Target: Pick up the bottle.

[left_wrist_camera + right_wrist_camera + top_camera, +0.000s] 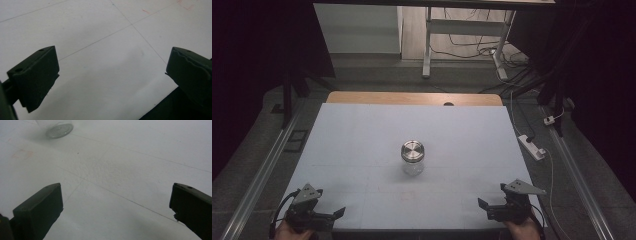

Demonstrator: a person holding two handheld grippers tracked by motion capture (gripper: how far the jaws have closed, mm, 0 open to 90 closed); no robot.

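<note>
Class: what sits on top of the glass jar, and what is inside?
A round metal lid covers the glass jar. Its clear wall shows no contents; the lid hides the inside from above.

White table surface [362,135] with a wooden far edge [412,98], white power strip [532,146] on grey carpet at right, white desk frame [462,30] and tangled cables [472,47] beyond

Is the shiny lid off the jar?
No, the metal lid sits on top of the glass jar in the middle of the table.
</note>
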